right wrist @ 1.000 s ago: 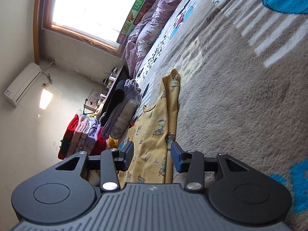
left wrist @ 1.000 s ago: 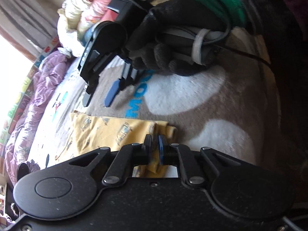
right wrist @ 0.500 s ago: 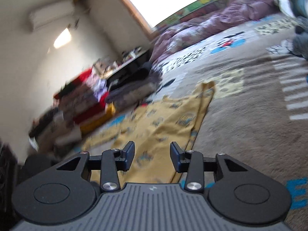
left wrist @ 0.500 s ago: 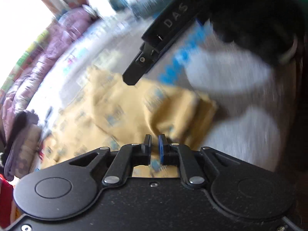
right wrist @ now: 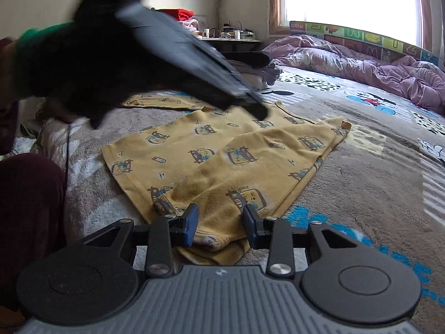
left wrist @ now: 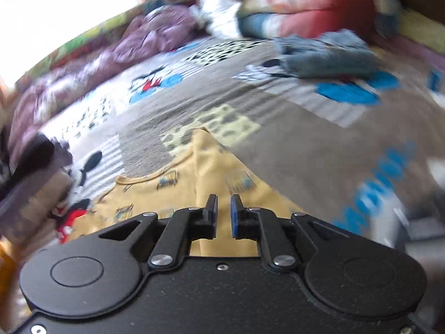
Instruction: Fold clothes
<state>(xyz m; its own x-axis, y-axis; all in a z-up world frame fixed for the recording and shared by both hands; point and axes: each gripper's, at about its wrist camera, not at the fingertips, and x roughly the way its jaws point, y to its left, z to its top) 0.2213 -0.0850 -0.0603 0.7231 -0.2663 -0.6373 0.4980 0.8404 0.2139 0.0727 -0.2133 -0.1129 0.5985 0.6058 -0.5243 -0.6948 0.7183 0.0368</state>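
- The yellow printed shirt (right wrist: 222, 156) lies spread on the grey cartoon blanket (right wrist: 375, 172) covering the bed, one side folded over onto its middle.
- The left hand-held gripper (left wrist: 223, 217) is nearly closed, a narrow gap between its pads and no cloth pinched; the shirt lies beneath it.
- The right hand-held gripper (right wrist: 221, 228) is closing, jaws astride the shirt's near hem, pads not pressing it.
- No containers in view.
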